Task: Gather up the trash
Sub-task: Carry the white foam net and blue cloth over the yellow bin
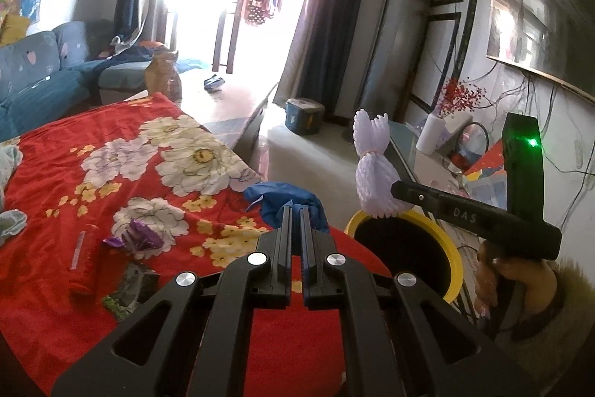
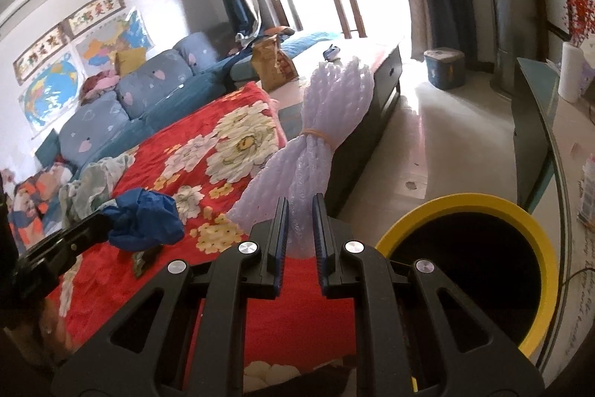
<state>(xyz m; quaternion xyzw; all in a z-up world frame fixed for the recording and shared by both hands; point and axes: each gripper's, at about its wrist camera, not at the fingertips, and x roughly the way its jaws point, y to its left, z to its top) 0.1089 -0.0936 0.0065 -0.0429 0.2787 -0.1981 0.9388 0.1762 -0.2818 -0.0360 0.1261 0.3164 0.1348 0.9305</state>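
Note:
A crumpled blue plastic piece hangs over the red floral blanket, and my left gripper is shut on it. The right wrist view shows the same blue piece at the tip of the left gripper. My right gripper is shut on the lower end of a white foam-net bundle tied with a rubber band. In the left wrist view that bundle hangs from the right gripper, just above the near rim of a yellow-rimmed black bin. The bin stands to the right of the blanket.
On the blanket lie a purple wrapper, a thin pale stick, a dark wrapper and a pale cloth. A brown paper bag stands on the low table behind. A glass-topped stand is close to the right of the bin.

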